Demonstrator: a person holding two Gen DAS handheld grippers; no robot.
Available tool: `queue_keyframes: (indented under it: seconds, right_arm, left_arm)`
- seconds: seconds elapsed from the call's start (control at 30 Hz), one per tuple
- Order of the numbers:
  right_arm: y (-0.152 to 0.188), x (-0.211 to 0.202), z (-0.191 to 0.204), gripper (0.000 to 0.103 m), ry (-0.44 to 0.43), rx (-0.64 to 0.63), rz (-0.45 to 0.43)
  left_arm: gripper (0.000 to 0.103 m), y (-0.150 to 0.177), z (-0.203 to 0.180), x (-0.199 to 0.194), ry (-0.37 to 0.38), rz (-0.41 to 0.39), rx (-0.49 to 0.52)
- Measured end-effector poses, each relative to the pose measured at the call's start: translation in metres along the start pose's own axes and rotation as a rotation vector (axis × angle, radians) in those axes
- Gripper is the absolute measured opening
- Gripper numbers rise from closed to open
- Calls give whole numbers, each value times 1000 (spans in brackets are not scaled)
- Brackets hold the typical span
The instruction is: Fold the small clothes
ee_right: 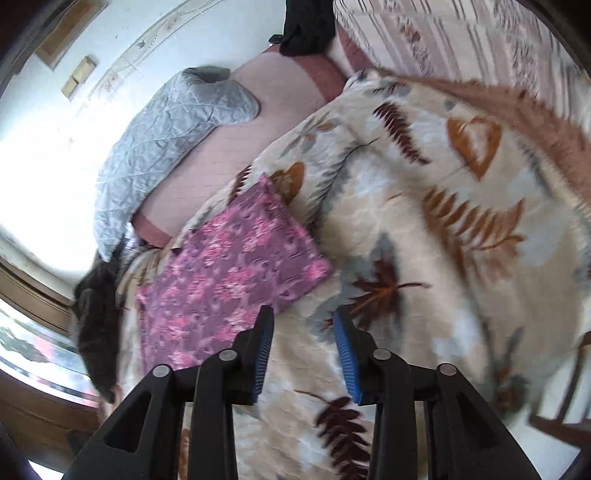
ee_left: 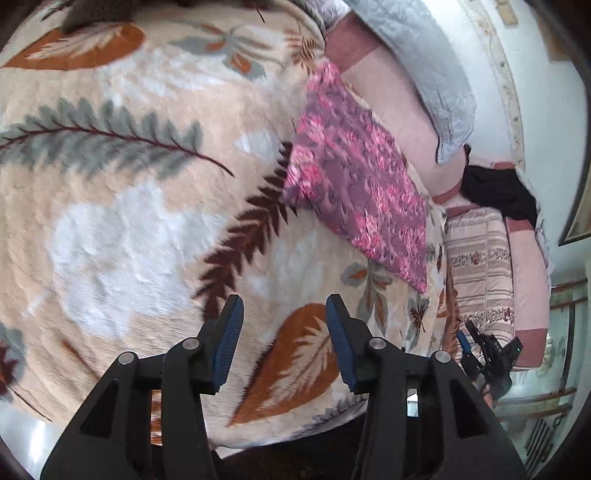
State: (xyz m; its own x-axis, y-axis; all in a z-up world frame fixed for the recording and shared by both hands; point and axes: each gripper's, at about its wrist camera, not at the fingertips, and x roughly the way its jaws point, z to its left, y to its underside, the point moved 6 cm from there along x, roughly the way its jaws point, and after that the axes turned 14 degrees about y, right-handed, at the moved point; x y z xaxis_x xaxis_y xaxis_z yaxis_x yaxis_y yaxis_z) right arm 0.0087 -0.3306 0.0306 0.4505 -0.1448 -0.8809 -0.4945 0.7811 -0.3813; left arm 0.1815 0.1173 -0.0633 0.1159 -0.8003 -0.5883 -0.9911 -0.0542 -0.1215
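A purple cloth with pink flowers (ee_left: 354,177) lies flat as a folded rectangle on the cream leaf-patterned blanket (ee_left: 129,206). My left gripper (ee_left: 284,314) hovers over the blanket below and left of the cloth, jaws apart with nothing between them. In the right wrist view the same cloth (ee_right: 229,269) lies just up and left of my right gripper (ee_right: 304,325), whose blue pads (ee_right: 345,350) also stand apart and empty above the blanket (ee_right: 424,240). The right gripper (ee_left: 467,347) shows small at the lower right of the left wrist view.
A grey quilted pillow (ee_right: 166,136) rests on a pink mattress (ee_right: 251,125) by the white wall. A dark garment (ee_right: 306,26) lies at the far end, another dark one (ee_right: 96,325) at the left. A striped quilt (ee_left: 480,273) borders the blanket. Wooden chair rungs (ee_right: 561,417) stand at the right.
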Motion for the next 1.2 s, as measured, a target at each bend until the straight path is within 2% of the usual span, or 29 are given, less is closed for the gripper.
queue_keyframes:
  seconds: [0.03,0.1,0.2,0.37,0.4,0.47,0.5,0.53,0.6,0.63,0.73,0.9,0.97,1.0,1.07,1.1,1.17,1.2]
  right_arm:
    - [2,12,0,45,-13,6,20]
    - [6,35,0,45,-10,20,61]
    - [4,75,4,45,-41,57,124]
    - [-3,141,15,47,-90,108,226]
    - [-6,148,17,47,-135,130,236]
    - [-14,154,27,40,-258,150,237]
    - [-20,153,31,15,-277,128,225]
    - [-28,150,35,4,-283,97,198]
    - [-47,129,38,4,-373,80,112]
    - [-53,120,38,4,-390,67,77]
    - [-57,113,33,4,-360,5,34]
    - [-27,169,-3,4,-208,29,162]
    - [-23,168,-6,4,-241,68,184]
    - [-24,164,-6,9,-224,71,190]
    - [-32,146,-7,12,-185,68,151]
    - [-44,137,-9,13,-183,70,104]
    - [-67,116,2,23,-192,46,-8]
    - [-80,110,13,37,-200,23,-44]
  left_arm:
    - [47,-1,-2,3,-6,2,6]
    - [49,-10,-9,9,-13,-16,18]
    - [55,-31,-14,18,28,-61,-1]
    - [55,-57,-9,47,80,-114,-104]
    - [55,-59,-8,52,97,-117,-123]
    - [55,-64,-8,64,129,-132,-153]
    - [55,-67,-9,69,132,-137,-158]
    - [55,-70,-10,72,127,-139,-160]
    - [55,-73,-10,81,100,-138,-168]
    - [55,-74,-10,83,95,-138,-167]
    - [55,-72,-4,87,71,-135,-178]
    - [52,-69,10,86,78,-120,-235]
    - [52,-69,5,78,62,-111,-209]
    - [52,-70,-3,69,54,-119,-164]
    - [52,-75,-20,55,70,-133,-87]
    - [54,-81,-32,47,83,-145,-39]
    - [60,-100,-50,43,62,-167,34]
    - [65,-109,-55,44,39,-175,59]
